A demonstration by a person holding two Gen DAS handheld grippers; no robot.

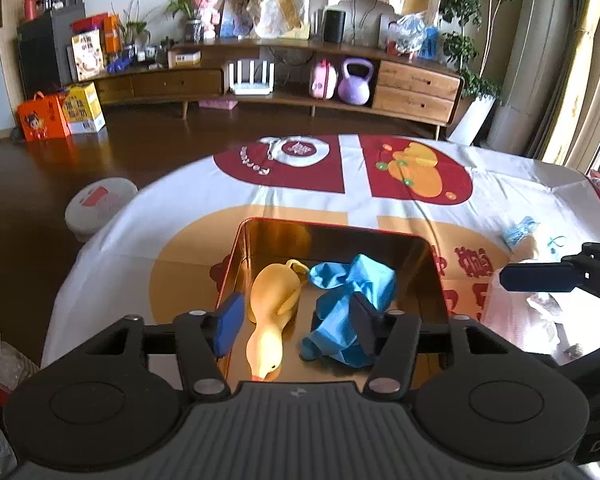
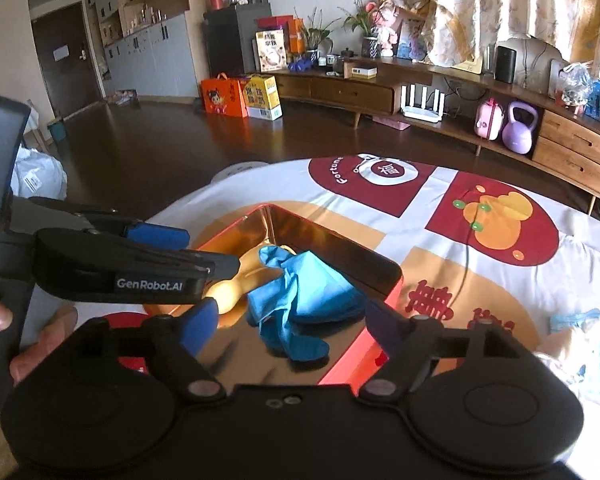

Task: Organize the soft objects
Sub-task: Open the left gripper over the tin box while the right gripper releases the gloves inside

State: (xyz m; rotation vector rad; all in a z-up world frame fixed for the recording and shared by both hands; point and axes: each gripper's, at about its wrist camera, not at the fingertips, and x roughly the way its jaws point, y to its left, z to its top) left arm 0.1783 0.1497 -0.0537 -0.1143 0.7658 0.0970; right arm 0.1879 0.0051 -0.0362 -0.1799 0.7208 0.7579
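Observation:
A shiny red-and-gold tin box (image 1: 436, 276) sits on the table. Inside lie a yellow rubber duck (image 1: 274, 304) and a crumpled blue glove (image 1: 348, 300). My left gripper (image 1: 296, 322) is open and empty, held above the near part of the box, over the duck and glove. My right gripper (image 2: 290, 326) is open and empty above the box's near right corner, with the blue glove (image 2: 300, 300) between its fingers' line of sight. The duck (image 2: 230, 290) is partly hidden behind the left gripper (image 2: 164, 254), which shows in the right wrist view.
The table carries a white cloth with red and orange prints (image 1: 420, 176). A light blue soft item (image 1: 520, 232) and a white plastic wrapper (image 1: 516, 312) lie right of the box. A white stool (image 1: 100, 204) stands left of the table.

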